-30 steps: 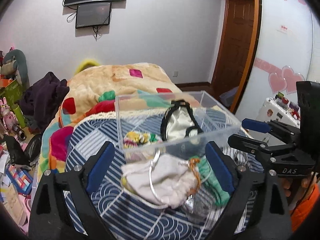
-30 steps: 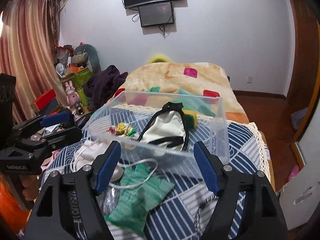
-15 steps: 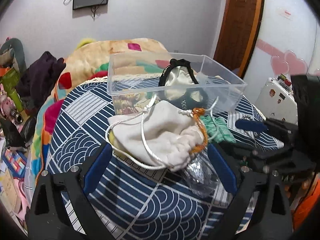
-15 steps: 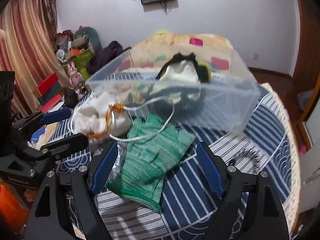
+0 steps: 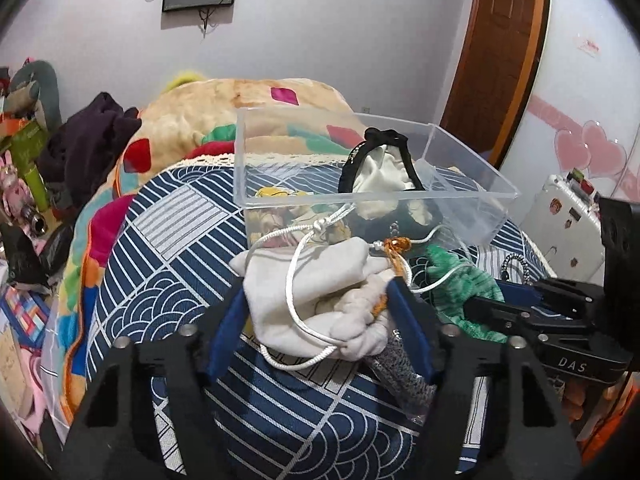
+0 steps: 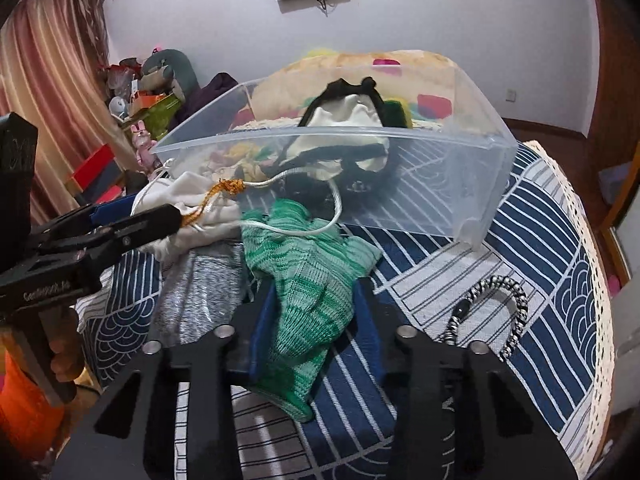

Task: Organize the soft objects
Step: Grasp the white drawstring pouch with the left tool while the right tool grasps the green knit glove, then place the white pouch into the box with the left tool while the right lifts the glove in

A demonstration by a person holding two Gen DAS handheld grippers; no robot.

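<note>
Pinching my left gripper [image 5: 318,304] on the white drawstring pouch [image 5: 316,300] and right gripper [image 6: 316,320] on the green knit glove [image 6: 308,280], both near-side outside the clear bin [image 6: 472,184]; black-trimmed bag [image 6: 344,120] already binned, grey knit piece [image 6: 196,296] left.

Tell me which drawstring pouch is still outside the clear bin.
The white pouch with the white cord and orange tassel, lying on the blue patterned cloth between the left gripper fingers. The cream pouch with black cord already sits inside the clear bin.

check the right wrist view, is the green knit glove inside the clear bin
No, the green knit glove lies on the bedspread in front of the clear bin.
</note>
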